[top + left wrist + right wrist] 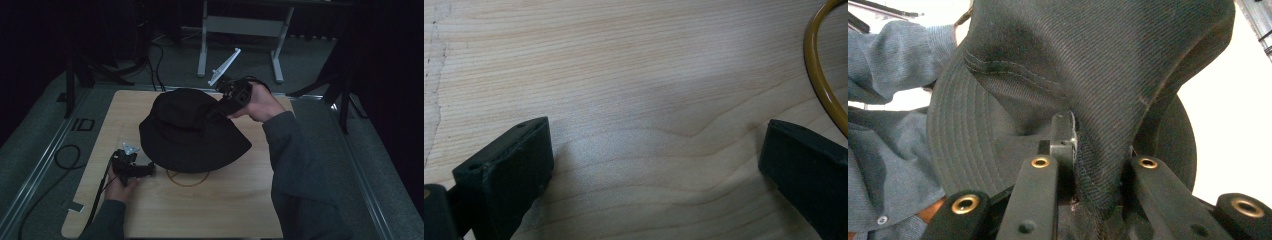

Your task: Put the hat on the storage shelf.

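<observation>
A black bucket hat [192, 132] lies brim down in the middle of the wooden table [225, 210]. My right gripper [220, 107] reaches in from the far right and is shut on a fold of the hat's crown. In the right gripper view the dark hat [1098, 60] is bunched between the jaws of my right gripper [1098, 155]. My left gripper [147, 170] rests low at the hat's front left brim. Its jaws stand wide open over bare wood in the left gripper view, where nothing lies between them [656, 155]. A yellow ring [187, 179] [819, 85] marks the table under the brim's front edge.
A black cable [67, 155] loops on the floor left of the table. Beyond the far edge lie a white bracket [224, 66] and a grey metal stand [240, 25]. A grey sleeve [893, 60] shows behind the hat in the right gripper view.
</observation>
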